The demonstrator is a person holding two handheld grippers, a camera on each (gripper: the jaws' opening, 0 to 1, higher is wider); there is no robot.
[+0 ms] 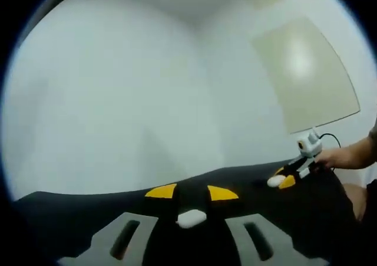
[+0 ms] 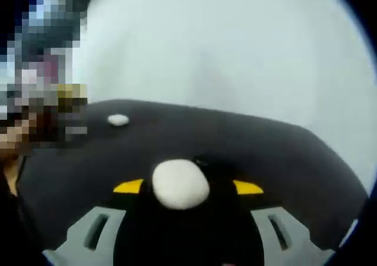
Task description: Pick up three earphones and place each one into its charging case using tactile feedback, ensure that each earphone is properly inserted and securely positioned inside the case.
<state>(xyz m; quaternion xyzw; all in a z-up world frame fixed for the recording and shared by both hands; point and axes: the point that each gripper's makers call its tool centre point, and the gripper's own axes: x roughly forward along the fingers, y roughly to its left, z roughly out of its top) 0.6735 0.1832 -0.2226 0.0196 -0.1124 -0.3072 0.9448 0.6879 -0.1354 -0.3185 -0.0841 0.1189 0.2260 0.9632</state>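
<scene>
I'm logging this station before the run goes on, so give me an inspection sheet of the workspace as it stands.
Surface: black table top, bare apart from the cases.
Job's things: one white case lies between the left gripper tips; another white case sits between the right gripper tips; a third, small and far, lies on the table. Loose earphones: too small to tell.
Clutter: nothing seen.
Grippers: both open, yellow-tipped, low over the table; contact with the cases cannot be told. A person's hand holds the right one.
Cables: one dark cable at the right gripper.
Surroundings: pale wall with a beige panel.
</scene>
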